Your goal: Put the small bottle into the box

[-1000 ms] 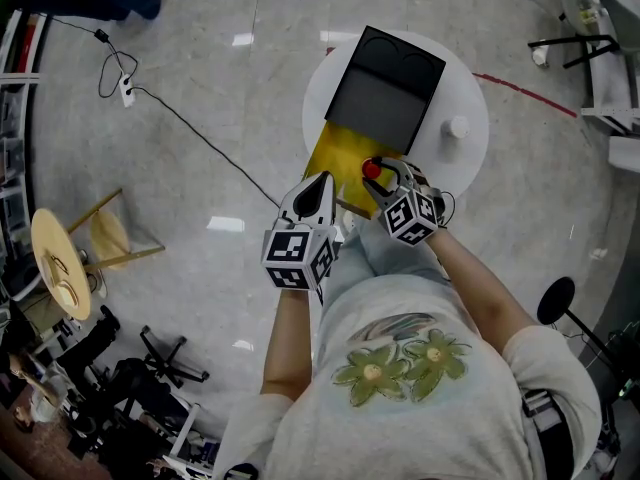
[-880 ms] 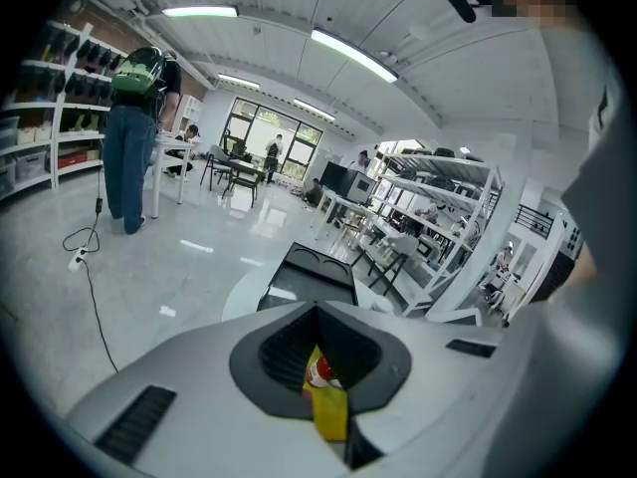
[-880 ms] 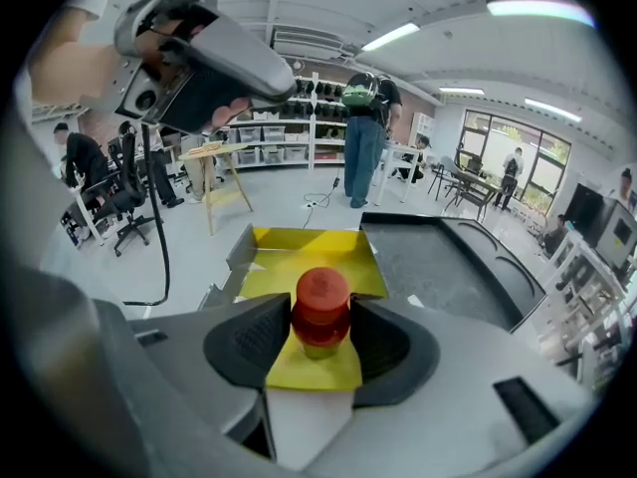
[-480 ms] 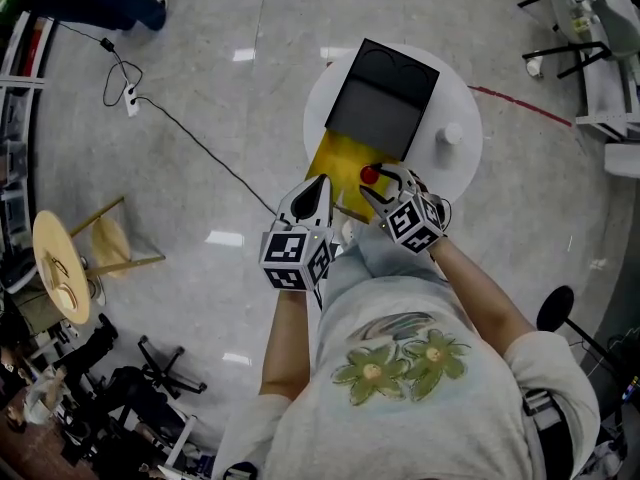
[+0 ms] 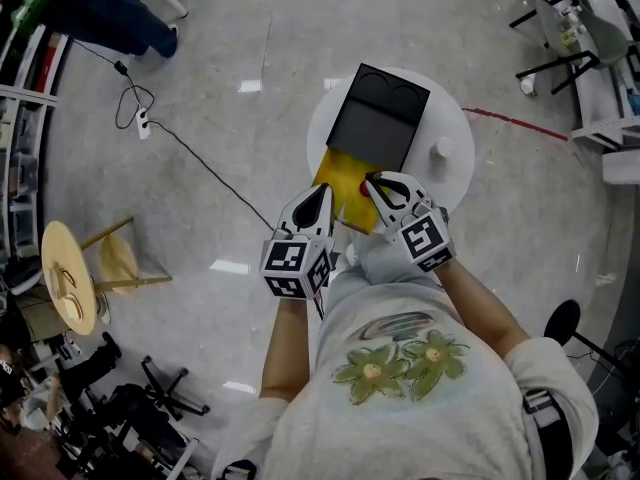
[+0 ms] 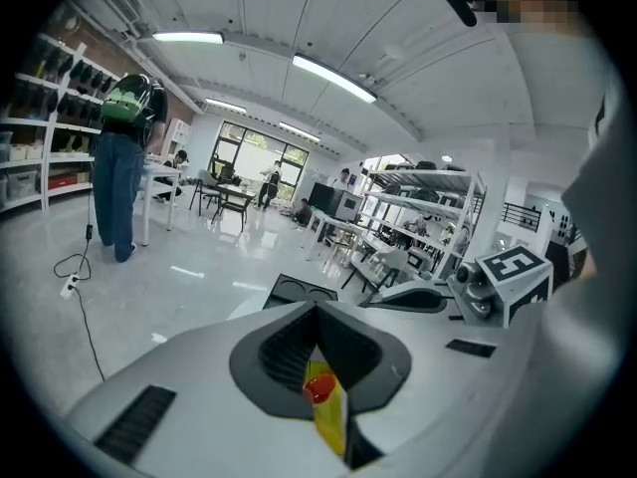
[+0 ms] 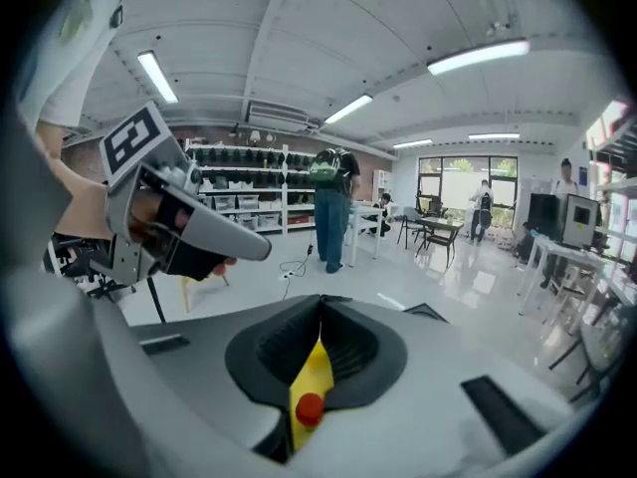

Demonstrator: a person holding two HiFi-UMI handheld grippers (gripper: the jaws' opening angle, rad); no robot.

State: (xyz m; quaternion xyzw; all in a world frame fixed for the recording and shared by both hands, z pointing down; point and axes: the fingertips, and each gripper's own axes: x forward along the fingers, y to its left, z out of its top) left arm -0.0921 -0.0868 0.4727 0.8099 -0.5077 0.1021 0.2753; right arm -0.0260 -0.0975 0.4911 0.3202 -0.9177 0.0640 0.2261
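Note:
The box stands on a round white table (image 5: 457, 173), its black lid (image 5: 378, 120) folded back and its yellow inside (image 5: 345, 175) facing me. The small bottle's red cap (image 7: 310, 407) shows over that yellow through the slit under my right gripper's jaws. The same red cap (image 6: 318, 386) appears in the left gripper view. My right gripper (image 5: 371, 180) is shut at the box's near right edge, with nothing between its fingers. My left gripper (image 5: 321, 190) is shut too, just left of it at the table's near edge. The bottle's body is hidden.
A small white object (image 5: 440, 149) stands on the table right of the box. A cable and power strip (image 5: 143, 123) lie on the floor at the left. A wooden stool (image 5: 70, 273) stands lower left. A person in blue trousers (image 5: 110, 18) is at the top left.
My right gripper held the red-capped bottle over the yellow inside before; now its jaws are shut and empty. The left gripper has barely moved.

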